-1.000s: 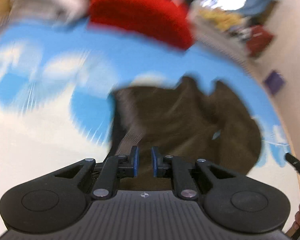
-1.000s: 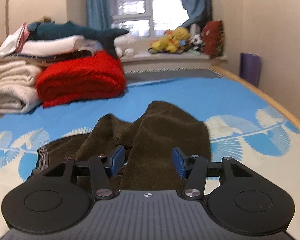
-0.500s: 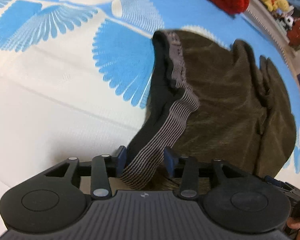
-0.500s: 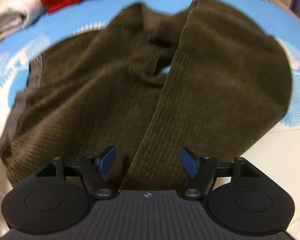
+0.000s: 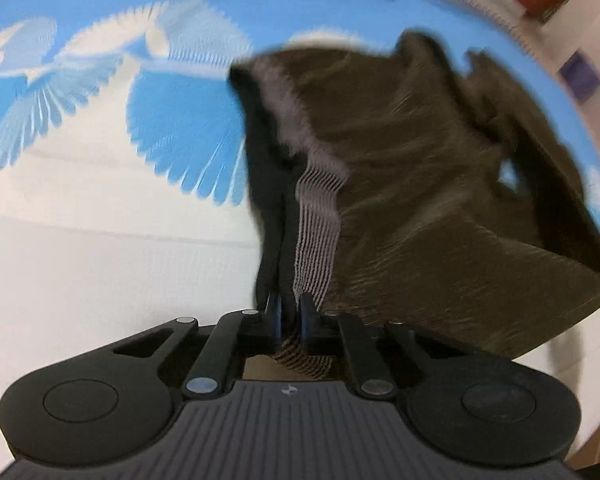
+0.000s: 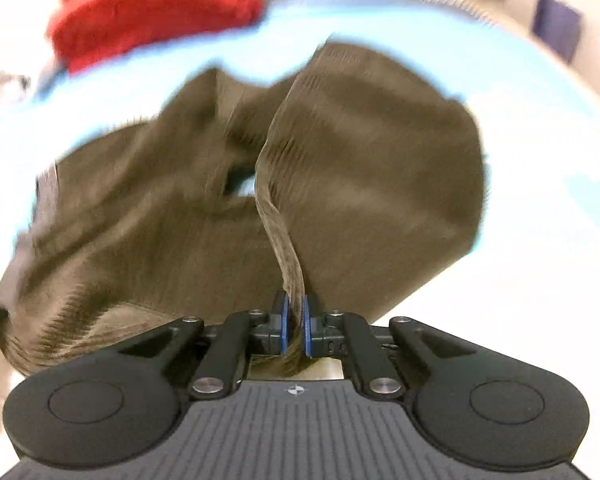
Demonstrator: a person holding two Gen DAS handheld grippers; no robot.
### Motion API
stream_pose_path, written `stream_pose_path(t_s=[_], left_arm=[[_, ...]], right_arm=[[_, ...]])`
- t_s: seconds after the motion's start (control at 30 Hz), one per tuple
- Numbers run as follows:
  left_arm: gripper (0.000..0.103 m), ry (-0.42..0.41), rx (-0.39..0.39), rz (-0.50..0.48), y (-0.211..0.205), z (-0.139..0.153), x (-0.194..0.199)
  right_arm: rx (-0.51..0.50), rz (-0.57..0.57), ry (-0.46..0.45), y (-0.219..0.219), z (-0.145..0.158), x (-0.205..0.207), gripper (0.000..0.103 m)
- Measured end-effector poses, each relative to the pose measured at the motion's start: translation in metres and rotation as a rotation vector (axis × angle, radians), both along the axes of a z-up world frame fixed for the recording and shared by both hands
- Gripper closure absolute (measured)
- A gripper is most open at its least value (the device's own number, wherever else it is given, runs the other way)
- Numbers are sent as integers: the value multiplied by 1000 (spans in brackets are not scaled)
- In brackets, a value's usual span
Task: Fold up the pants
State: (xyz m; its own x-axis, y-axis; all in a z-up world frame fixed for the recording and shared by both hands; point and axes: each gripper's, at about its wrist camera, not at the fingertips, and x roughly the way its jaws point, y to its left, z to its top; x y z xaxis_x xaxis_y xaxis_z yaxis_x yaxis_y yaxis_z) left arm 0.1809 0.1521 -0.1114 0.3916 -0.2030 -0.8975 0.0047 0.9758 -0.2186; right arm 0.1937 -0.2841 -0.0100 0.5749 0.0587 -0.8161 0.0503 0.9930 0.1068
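Dark brown corduroy pants (image 5: 420, 180) lie crumpled on a blue and white bedsheet (image 5: 100, 248). In the left wrist view my left gripper (image 5: 289, 312) has its jaws closing, pads pinching the grey striped waistband (image 5: 316, 224), which rises taut to the fingers. In the right wrist view my right gripper (image 6: 294, 320) has its jaws closing on a raised edge of the pants (image 6: 380, 160), and a ridge of cloth runs up into the pads. Both views are motion blurred.
A folded red blanket (image 6: 156, 4) lies beyond the pants, with pale folded linen (image 6: 4, 84) to its left. A purple object (image 6: 556, 28) stands by the wall at the right. White sheet (image 6: 520, 300) spreads right of the pants.
Half a second ago both grippers stood open with cloth between the fingers. Now each has closed on the cloth, and the pants are drawn up toward the fingers.
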Motion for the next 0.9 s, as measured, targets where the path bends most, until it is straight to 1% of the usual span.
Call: stream_pose_path(t_s=[0.07, 0.13, 0.17, 0.2, 0.27, 0.3, 0.33, 0.4, 0.47, 0.53, 0.57, 0.6, 0.67, 0.7, 0.77, 0.83, 0.87, 0.9], left_arm=[[95, -57, -11, -9, 4, 25, -16], [95, -90, -19, -31, 8, 47, -36], [95, -96, -1, -48, 10, 59, -48], [95, -111, 31, -74, 10, 69, -60], [95, -124, 95, -97, 10, 83, -78], [95, -115, 123, -81, 11, 82, -82], [95, -92, 154, -57, 15, 79, -86], [93, -17, 185, -12, 23, 61, -87], [93, 51, 198, 23, 27, 44, -81], [93, 71, 244, 61, 30, 37, -74], [90, 72, 242, 84, 35, 36, -69], [84, 72, 220, 115, 40, 37, -64], [78, 66, 158, 159, 45, 40, -54], [71, 70, 129, 173, 46, 39, -50], [66, 90, 87, 182, 46, 36, -41], [60, 115, 61, 175, 42, 26, -35], [56, 129, 54, 171, 40, 20, -31], [55, 138, 54, 162, 38, 17, -28]], right_arm=[[32, 82, -23, -8, 12, -21, 96], [19, 221, -45, -5, 22, -47, 97], [8, 291, -52, -2, 26, -58, 98], [17, 369, -50, 2, 28, -68, 102], [70, 521, -23, 7, 31, -89, 103], [81, 597, 15, 13, 27, -99, 103], [65, 644, 45, 18, 22, -107, 103], [-11, 694, 102, 27, 9, -114, 103], [-63, 665, 102, 27, 6, -114, 102], [-50, 568, 76, 18, 9, -98, 99], [-33, 517, 62, 18, 10, -89, 95], [-25, 464, 43, 16, 9, -78, 92], [-16, 378, 8, 9, 7, -62, 79], [-17, 343, -5, 12, 5, -51, 75], [-26, 290, -13, 25, -8, -23, 66], [-33, 250, -6, 42, -16, -4, 60], [-35, 238, 2, 51, -24, 9, 60], [-39, 229, 10, 61, -29, 19, 60]])
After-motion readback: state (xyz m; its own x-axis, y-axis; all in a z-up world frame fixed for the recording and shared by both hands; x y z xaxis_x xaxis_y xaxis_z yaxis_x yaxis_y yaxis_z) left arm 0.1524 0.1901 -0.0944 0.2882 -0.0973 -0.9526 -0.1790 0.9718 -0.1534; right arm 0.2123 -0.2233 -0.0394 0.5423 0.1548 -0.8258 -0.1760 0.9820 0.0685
